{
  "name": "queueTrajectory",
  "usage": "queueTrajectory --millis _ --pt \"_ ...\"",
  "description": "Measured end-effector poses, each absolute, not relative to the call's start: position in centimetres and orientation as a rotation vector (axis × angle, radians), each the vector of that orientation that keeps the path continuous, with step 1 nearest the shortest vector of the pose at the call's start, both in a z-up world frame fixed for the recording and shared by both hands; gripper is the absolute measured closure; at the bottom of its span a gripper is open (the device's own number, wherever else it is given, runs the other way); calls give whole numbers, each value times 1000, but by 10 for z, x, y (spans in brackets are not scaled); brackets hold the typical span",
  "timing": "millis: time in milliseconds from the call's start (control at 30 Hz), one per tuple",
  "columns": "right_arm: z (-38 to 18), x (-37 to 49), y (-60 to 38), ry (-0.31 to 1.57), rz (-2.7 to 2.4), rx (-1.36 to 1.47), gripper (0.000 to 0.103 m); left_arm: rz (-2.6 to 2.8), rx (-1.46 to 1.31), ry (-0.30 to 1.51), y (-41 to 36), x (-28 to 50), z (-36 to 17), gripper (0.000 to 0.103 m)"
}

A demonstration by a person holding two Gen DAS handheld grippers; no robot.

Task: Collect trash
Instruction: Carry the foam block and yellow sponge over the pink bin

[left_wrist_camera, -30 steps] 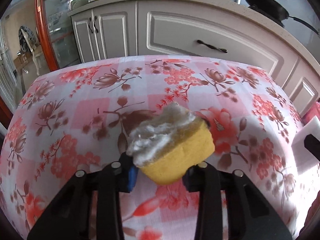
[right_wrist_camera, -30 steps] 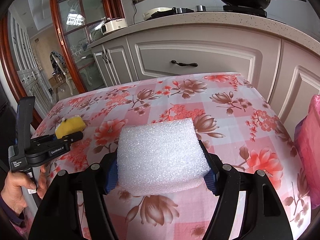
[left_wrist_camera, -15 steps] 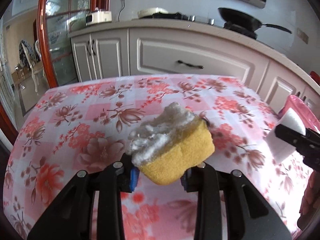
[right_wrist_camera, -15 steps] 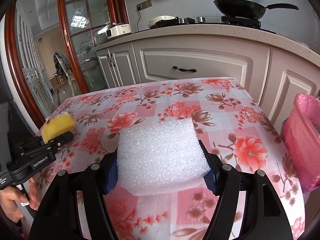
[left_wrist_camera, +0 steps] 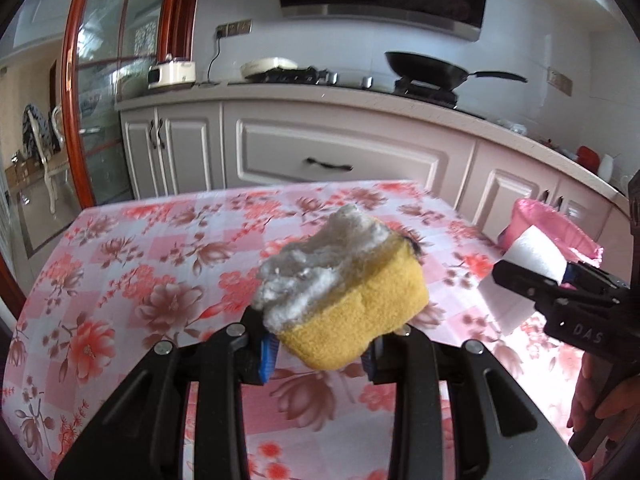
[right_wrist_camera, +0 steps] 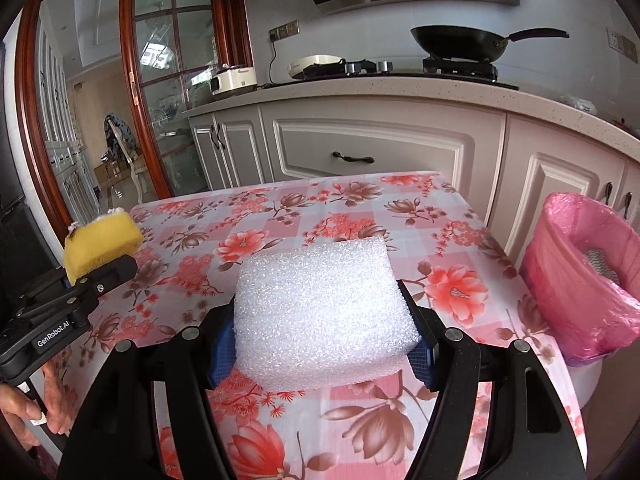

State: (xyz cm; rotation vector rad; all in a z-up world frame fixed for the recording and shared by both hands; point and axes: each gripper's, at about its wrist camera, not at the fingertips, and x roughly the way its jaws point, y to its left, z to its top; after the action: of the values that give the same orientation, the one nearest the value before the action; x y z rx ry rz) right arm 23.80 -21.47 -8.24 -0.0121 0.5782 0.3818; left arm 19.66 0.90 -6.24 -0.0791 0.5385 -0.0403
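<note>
Both loads lifted clear above the flowered table (right_wrist_camera: 400, 216): right gripper (right_wrist_camera: 324, 344) with fingers clamped on the white foam block (right_wrist_camera: 324, 312), left gripper (left_wrist_camera: 320, 348) with fingers pinched on the yellow sponge (left_wrist_camera: 352, 320) topped with white fluff. Pink-lined bin (right_wrist_camera: 584, 280) off the table's right edge, to the right of and a little beyond the foam block, near it, with the sponge well apart over the table's left side. Right gripper the nearer, so likely first to swing right over the rim and let go, the left needing to cross the whole table after it.
</note>
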Motion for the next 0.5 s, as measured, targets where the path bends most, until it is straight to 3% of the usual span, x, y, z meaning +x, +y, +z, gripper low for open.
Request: queueTrajectory --millis 500 --pt "-47 208 -281 471 287 14 37 -191 11 420 -78 179 -12 71"
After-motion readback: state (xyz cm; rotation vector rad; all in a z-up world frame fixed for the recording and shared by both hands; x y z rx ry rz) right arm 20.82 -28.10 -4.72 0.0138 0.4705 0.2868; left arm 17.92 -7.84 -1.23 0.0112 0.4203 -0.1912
